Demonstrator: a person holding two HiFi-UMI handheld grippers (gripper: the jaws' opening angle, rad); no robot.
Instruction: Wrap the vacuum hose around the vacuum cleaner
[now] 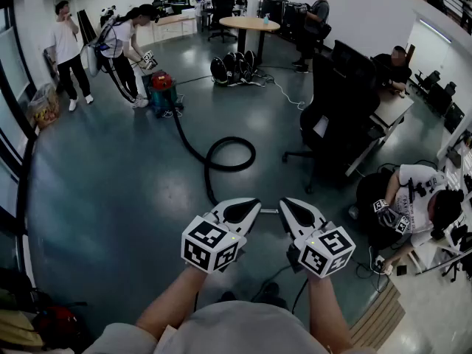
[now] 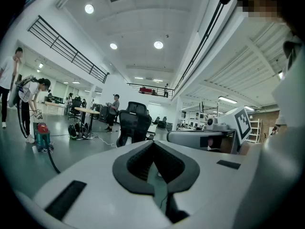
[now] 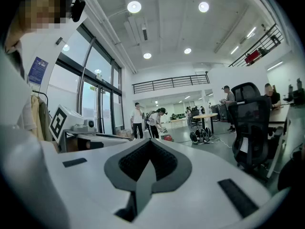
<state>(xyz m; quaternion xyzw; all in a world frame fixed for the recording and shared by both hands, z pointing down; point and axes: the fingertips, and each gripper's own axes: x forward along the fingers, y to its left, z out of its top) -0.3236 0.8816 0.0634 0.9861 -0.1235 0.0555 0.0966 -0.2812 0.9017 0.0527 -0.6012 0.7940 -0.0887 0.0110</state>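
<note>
The red and teal vacuum cleaner point(image 1: 161, 91) stands far across the grey floor, and a person in a white top bends over it. Its black hose point(image 1: 221, 153) runs from it toward me and curls into a loop on the floor. My left gripper point(image 1: 251, 206) and right gripper point(image 1: 289, 206) are held side by side close to my body, both shut and empty, well short of the hose. The left gripper view shows the shut left gripper point(image 2: 153, 144) with the vacuum cleaner point(image 2: 42, 136) small at the left. In the right gripper view the right gripper point(image 3: 150, 144) is shut, and the vacuum cleaner point(image 3: 167, 138) is distant.
A black office chair point(image 1: 339, 102) stands to the right of the hose loop. Beyond it are a round table point(image 1: 249, 24) and dark helmets point(image 1: 234, 66) on the floor with a cable. A person point(image 1: 413, 198) crouches at right by a desk. Others stand at the back left.
</note>
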